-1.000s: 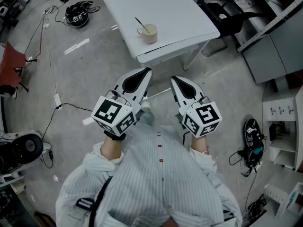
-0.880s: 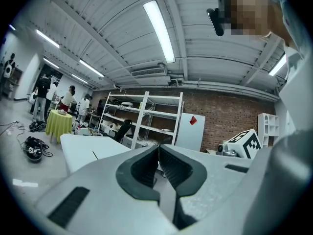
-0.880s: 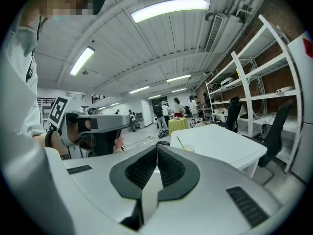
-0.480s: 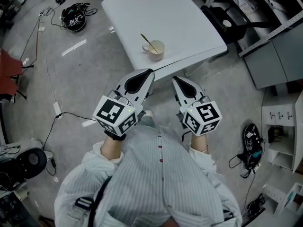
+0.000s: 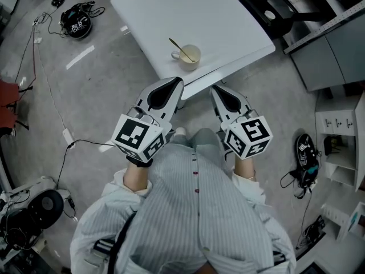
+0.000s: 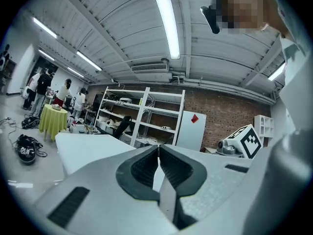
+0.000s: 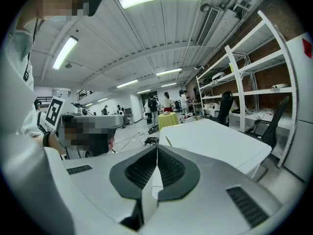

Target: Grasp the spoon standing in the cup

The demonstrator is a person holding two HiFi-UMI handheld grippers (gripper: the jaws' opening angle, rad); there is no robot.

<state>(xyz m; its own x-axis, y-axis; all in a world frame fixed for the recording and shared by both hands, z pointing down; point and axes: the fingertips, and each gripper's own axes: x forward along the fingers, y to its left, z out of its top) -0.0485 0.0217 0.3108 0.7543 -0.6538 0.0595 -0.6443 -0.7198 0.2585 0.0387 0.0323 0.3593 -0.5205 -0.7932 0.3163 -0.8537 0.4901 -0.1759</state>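
Advanced toward the white desk (image 5: 171,10) since the earlier frames, bringing the left gripper (image 5: 178,83) and the right gripper (image 5: 215,88) just short of its near edge. Held side by side in front of a striped shirt (image 5: 194,210), each pointing at the desk. Left gripper: jaws shut together, pads touching, nothing between them. Right gripper: jaws likewise fully closed and empty. Found on the desk near that edge: a cream cup (image 5: 189,56), upright, handle turned to the left. Seen inside the cup: a gold-coloured spoon (image 5: 178,46), leaning with its handle up and to the left over the rim. Positioned ahead of and between the two gripper tips, apart from both. Visible on the floor left of the desk: a black device with cables (image 5: 76,24); right of the desk, a black chair (image 5: 274,19).
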